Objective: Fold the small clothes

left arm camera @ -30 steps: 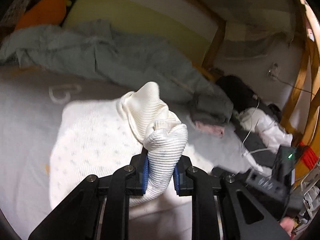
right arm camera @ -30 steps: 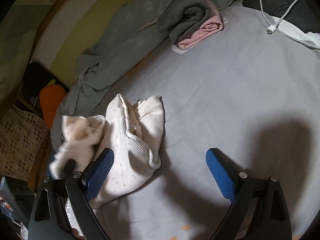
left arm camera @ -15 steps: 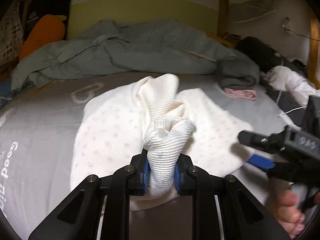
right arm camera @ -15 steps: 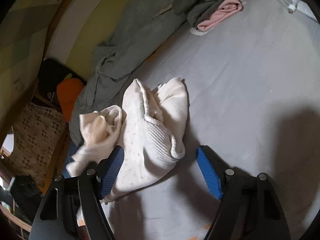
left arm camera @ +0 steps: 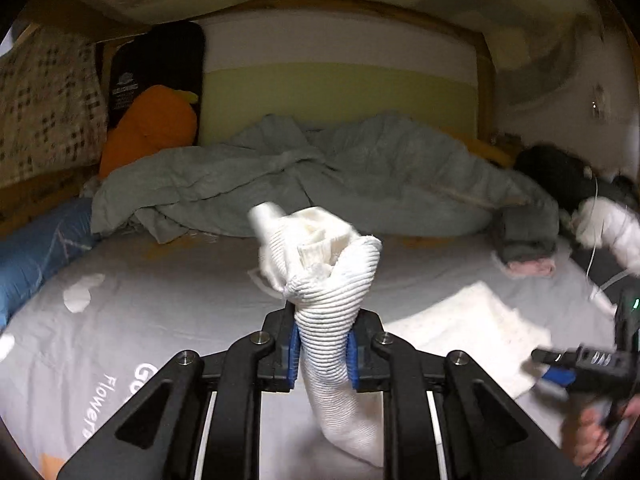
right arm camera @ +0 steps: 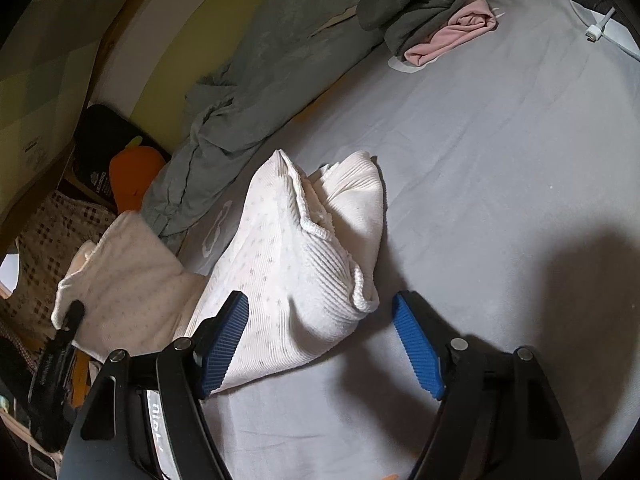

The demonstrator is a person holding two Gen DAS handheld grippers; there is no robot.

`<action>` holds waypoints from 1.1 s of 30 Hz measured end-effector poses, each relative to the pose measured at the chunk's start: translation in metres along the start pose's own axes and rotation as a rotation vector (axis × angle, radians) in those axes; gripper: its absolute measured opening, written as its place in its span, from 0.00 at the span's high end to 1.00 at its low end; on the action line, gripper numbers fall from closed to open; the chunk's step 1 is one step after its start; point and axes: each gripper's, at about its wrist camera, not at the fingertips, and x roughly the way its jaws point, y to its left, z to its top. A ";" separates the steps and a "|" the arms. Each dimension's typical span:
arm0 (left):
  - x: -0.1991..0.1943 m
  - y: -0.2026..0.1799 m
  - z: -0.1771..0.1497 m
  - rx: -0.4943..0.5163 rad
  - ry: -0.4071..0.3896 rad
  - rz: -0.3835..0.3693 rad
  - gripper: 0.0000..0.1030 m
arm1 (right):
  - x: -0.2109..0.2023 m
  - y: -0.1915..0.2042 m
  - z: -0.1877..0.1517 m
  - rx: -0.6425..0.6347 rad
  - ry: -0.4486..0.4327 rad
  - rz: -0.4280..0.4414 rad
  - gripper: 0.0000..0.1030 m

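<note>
The white ribbed garment [right arm camera: 304, 264] lies bunched on the grey bed sheet [right arm camera: 500, 168], its long axis running from the near edge of the bed toward the rumpled grey blanket [right arm camera: 280, 64] along the far edge. One ribbed end rises upright, pinched between the closed blue pads of the left gripper [left arm camera: 323, 350]. The right gripper [right arm camera: 320, 344] stands wide open, its pads straddling the garment's near end, holding nothing.

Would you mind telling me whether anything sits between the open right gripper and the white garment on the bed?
Nothing visible does. The right gripper is open with the white garment directly between its fingers, while the left gripper is shut on the garment's other end.
</note>
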 end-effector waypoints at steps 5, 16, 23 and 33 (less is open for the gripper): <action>0.010 -0.045 -0.022 0.114 0.040 -0.078 0.84 | 0.002 0.000 0.001 0.007 -0.002 -0.002 0.26; 0.051 -0.081 -0.076 0.008 0.221 -0.181 0.81 | -0.001 -0.008 0.003 0.060 -0.008 0.053 0.26; -0.005 -0.052 -0.051 -0.142 0.095 -0.348 0.50 | 0.001 -0.015 0.004 0.121 -0.012 0.137 0.27; 0.059 -0.025 -0.030 -0.265 0.260 -0.314 0.46 | 0.015 -0.021 -0.005 0.189 -0.113 0.100 0.69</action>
